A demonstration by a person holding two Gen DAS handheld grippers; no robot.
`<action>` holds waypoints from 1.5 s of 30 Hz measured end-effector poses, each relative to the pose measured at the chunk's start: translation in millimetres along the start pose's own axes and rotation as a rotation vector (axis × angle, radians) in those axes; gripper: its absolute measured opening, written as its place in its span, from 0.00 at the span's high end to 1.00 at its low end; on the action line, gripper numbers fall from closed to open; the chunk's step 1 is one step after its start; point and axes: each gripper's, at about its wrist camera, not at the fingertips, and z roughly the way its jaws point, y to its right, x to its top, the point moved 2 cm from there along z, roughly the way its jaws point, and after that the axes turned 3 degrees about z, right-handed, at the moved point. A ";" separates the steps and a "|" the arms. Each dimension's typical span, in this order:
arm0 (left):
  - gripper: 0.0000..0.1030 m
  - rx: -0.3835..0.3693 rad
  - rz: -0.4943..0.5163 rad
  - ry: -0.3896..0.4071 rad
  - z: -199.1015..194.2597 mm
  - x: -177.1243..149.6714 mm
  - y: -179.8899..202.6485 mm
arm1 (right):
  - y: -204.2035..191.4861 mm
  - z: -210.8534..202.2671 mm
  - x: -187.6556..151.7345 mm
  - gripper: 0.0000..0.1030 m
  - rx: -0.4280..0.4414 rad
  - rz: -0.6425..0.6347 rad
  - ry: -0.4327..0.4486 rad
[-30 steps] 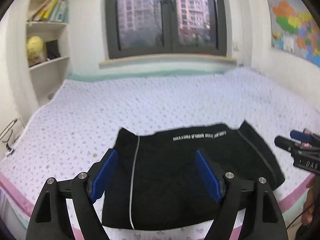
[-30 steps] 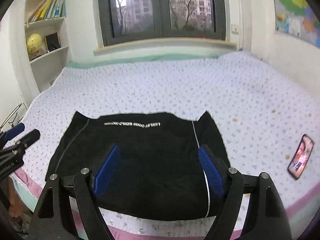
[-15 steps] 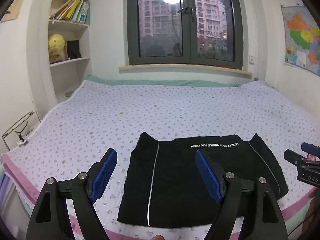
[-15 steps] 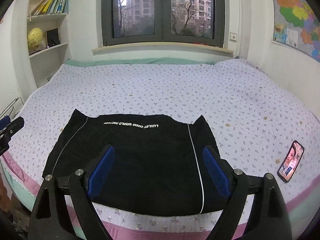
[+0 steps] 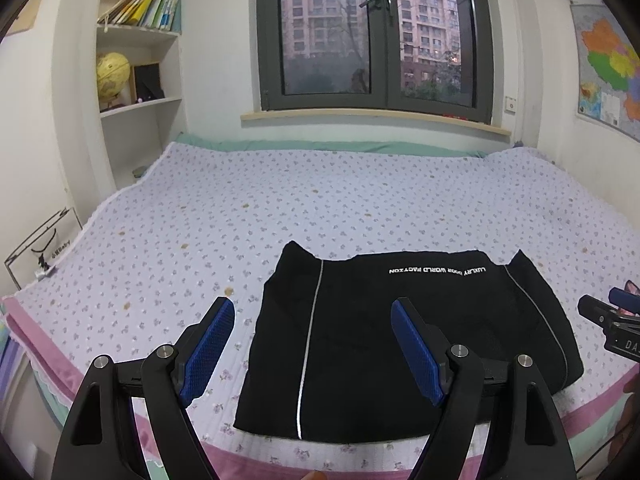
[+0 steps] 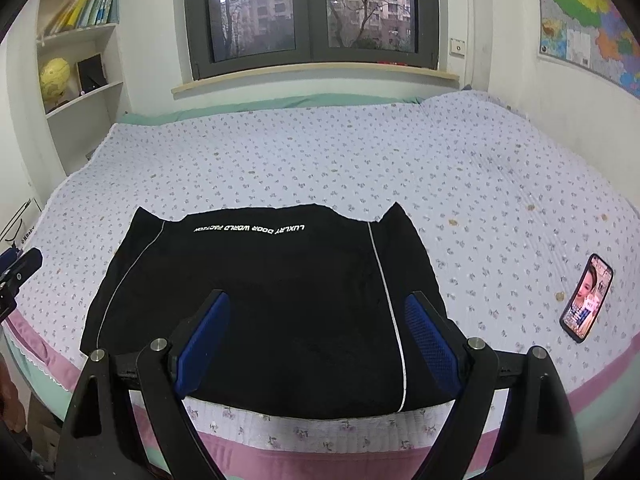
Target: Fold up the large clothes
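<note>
Both the left gripper (image 5: 310, 346) and right gripper (image 6: 316, 338) are spread wide, holding nothing, and they've pulled back and up since a second ago, so more of the floral bedspread (image 5: 320, 208) shows. The folded black jacket (image 6: 264, 292) lies low-center near the bed's front edge, long axis left-right, its upside-down white lettering (image 6: 249, 229) along the far edge. A phone (image 6: 586, 298) lies at right; the jacket's near edge is partly hidden behind the fingers.

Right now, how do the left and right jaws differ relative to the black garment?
The left gripper sits off-centre over the folded black garment with white stripes: one blue pad frames the floral bedsheet, the other the cloth. The right gripper is centred, both pads framing black fabric. Only the right wrist view shows the lit smartphone on the sheet. Shared: both jaws stand wide open, empty, raised above the garment.
</note>
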 end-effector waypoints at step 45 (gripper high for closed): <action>0.21 0.014 -0.001 -0.085 27.2 -13.4 -0.7 | 4.4 39.8 -15.9 0.12 0.004 0.012 -0.102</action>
